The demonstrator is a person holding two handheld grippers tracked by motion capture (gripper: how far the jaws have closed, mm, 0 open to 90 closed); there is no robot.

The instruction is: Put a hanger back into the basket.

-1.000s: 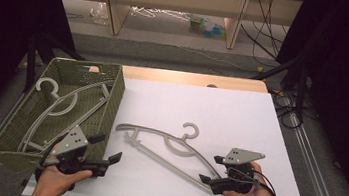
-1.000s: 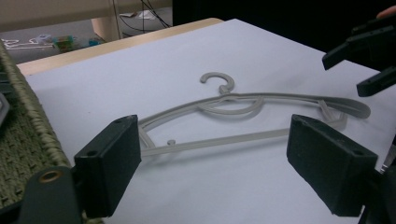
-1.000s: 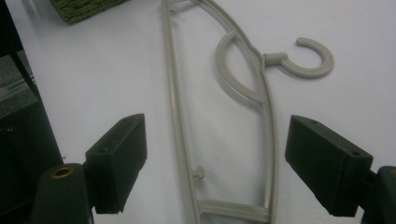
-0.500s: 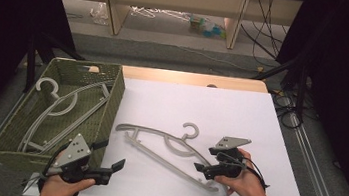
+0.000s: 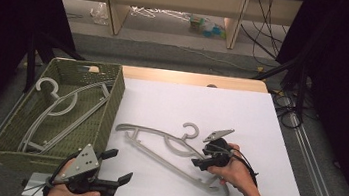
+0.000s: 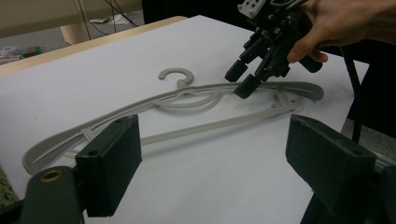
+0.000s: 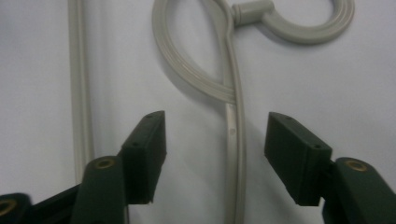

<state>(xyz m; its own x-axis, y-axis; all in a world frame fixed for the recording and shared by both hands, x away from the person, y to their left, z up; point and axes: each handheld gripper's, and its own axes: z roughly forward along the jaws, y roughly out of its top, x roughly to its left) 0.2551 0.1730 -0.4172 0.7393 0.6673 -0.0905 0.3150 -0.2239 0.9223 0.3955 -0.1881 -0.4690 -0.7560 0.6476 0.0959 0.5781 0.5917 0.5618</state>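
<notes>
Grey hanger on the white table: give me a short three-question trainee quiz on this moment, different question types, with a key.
1. True or false: the right gripper has its pads pressed on the grey hanger.
2. Where does the second hanger lie? A) in the green woven basket B) on the white table sheet C) in the left gripper
3. Fill in: in the right gripper view, the hanger arm runs ____ the two jaws.

Key
1. False: the jaws have just been closing, with the hanger's arm between them, but the pads stand apart from it.
2. A
3. between
</notes>
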